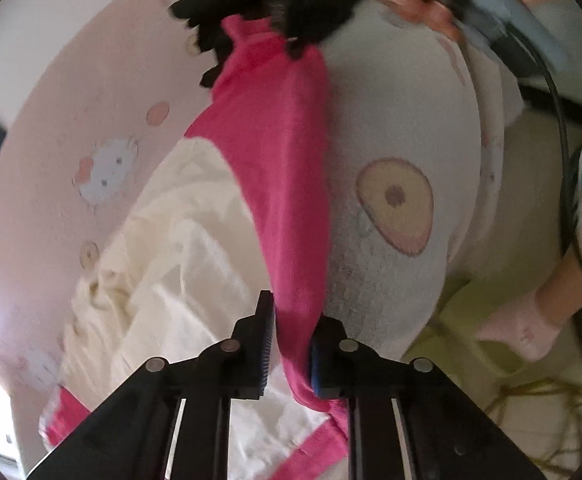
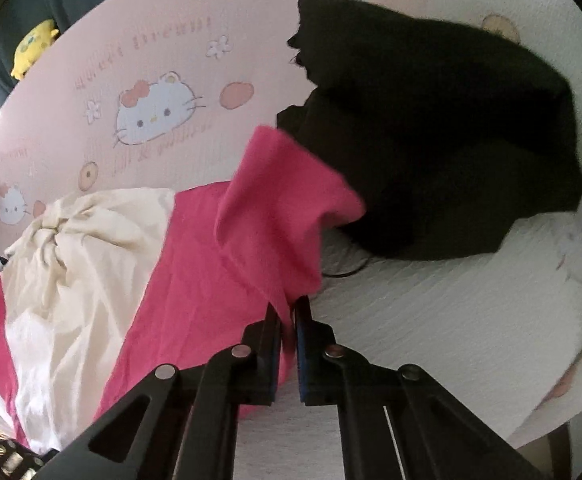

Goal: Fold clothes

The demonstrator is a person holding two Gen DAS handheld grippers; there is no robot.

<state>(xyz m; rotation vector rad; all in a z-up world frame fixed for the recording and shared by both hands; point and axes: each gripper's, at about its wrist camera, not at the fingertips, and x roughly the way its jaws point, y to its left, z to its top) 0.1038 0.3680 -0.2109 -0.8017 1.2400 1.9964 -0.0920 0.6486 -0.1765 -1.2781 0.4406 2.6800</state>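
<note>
- The left hand-held gripper has its jaws clamped on a fold of the pink garment, with cloth pinched between the two pads.
- From that grip, in the left wrist view, the pink garment runs as a taut band up toward the black garment at the top of the frame.
- The right hand-held gripper is closed tight on another edge of the pink garment, which rises from the jaws in a loose flap.
- A cream garment lies crumpled against the pink one, partly on top of it.
- The black garment lies in a heap just beyond the pink flap, touching it.
- All three lie on a bed, on a pink cartoon-cat sheet and a white textured cover.
- No basket, bin or other container shows in either view.
- A person's socked foot stands on the floor beside the bed.
</note>
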